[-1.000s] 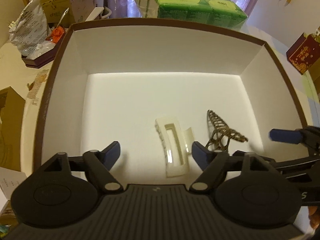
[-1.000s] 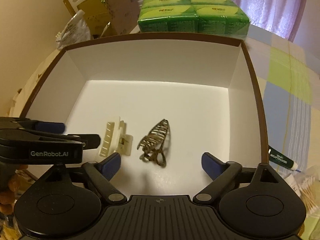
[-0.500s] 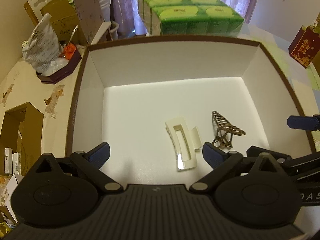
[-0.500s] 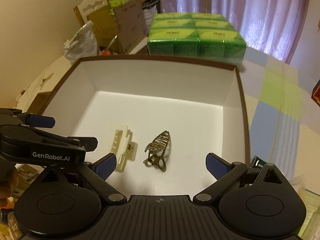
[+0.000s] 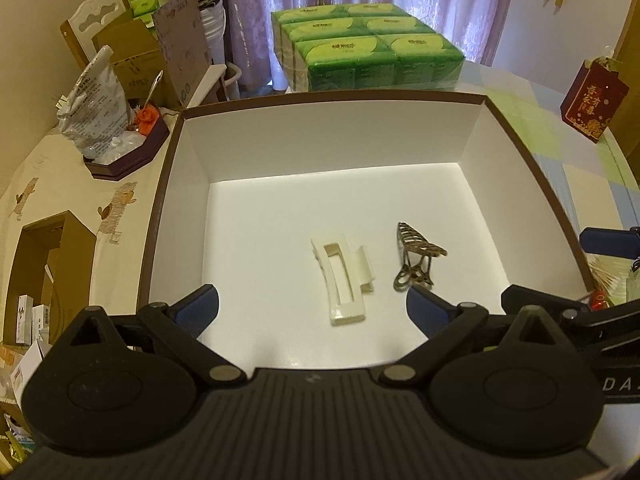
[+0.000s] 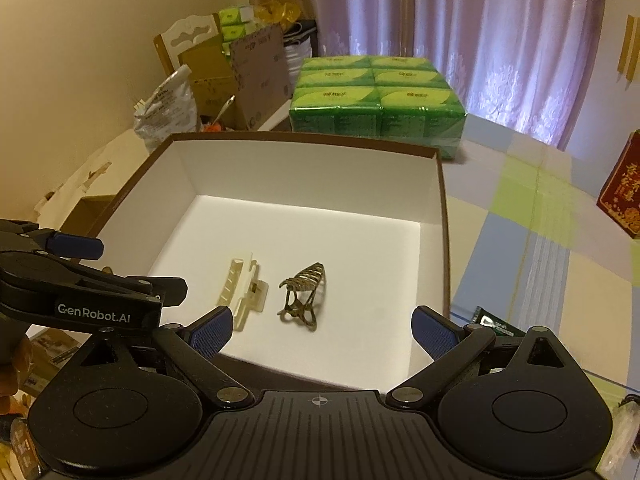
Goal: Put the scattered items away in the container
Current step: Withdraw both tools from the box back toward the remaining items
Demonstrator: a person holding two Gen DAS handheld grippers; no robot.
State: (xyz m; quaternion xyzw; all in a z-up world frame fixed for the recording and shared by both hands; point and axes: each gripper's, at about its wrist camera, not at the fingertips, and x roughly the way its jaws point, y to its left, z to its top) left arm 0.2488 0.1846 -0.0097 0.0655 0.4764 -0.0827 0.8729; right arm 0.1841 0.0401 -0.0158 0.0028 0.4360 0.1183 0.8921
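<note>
Both grippers are held above the near edge of the box (image 5: 158,216), angled down toward its white floor; the left gripper (image 5: 312,312) hangs over the near left part, its blue-padded fingers (image 5: 198,312) spread wide with nothing between them; the right gripper (image 6: 322,328) sits just beside it over the near right rim, jaws equally wide apart and empty, touching neither item. A bit of the person's hand (image 6: 16,364) shows behind the left gripper in the right wrist view. The cream hair claw (image 5: 344,280) lies on its side on the box floor; the bronze hair claw (image 5: 414,256) rests just beside it, apart from it; both lie near the front of the box. A green tissue pack (image 6: 378,108) stands behind the box.
</note>
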